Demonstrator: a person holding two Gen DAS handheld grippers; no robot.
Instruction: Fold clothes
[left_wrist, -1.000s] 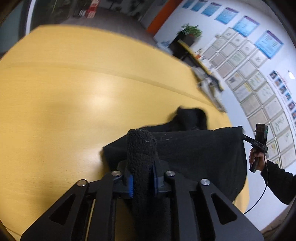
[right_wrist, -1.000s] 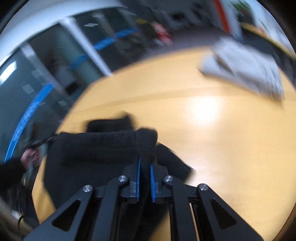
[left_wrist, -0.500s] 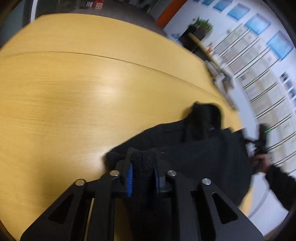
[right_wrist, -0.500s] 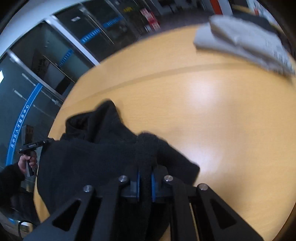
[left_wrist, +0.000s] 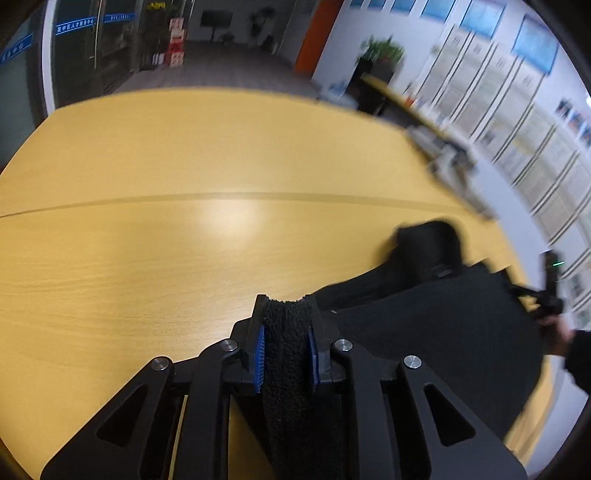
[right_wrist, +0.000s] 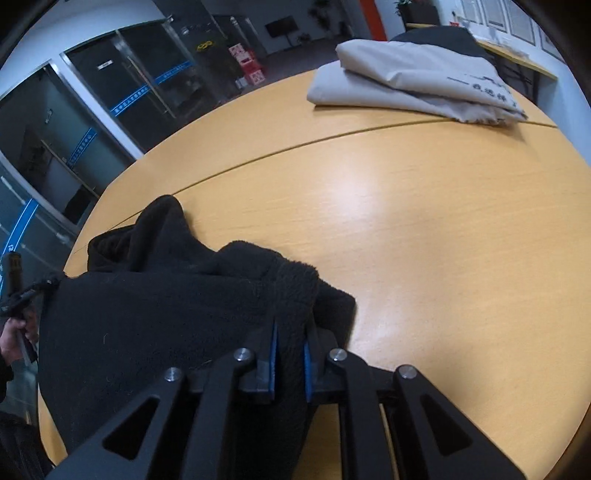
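A black fleece garment (left_wrist: 436, 332) lies near the front edge of a round yellow table (left_wrist: 184, 240), its hood end toward the table's middle. My left gripper (left_wrist: 286, 325) is shut on a fold of the black fleece at its left corner. My right gripper (right_wrist: 290, 328) is shut on another fold of the same garment (right_wrist: 147, 314) at its right corner. The cloth stretches between the two grippers. In the left wrist view the right gripper (left_wrist: 543, 295) shows at the garment's far corner; in the right wrist view the left gripper (right_wrist: 22, 291) shows at the left edge.
A folded grey garment (right_wrist: 413, 85) lies at the far side of the table. A seam line (right_wrist: 332, 136) crosses the tabletop. Glass doors (right_wrist: 110, 96), a wall of framed sheets (left_wrist: 517, 92) and a plant (left_wrist: 380, 55) surround the table.
Both grippers have lowered the black garment toward the table and drawn it back toward the front edge. The cloth now lies flatter; both grips are unchanged.
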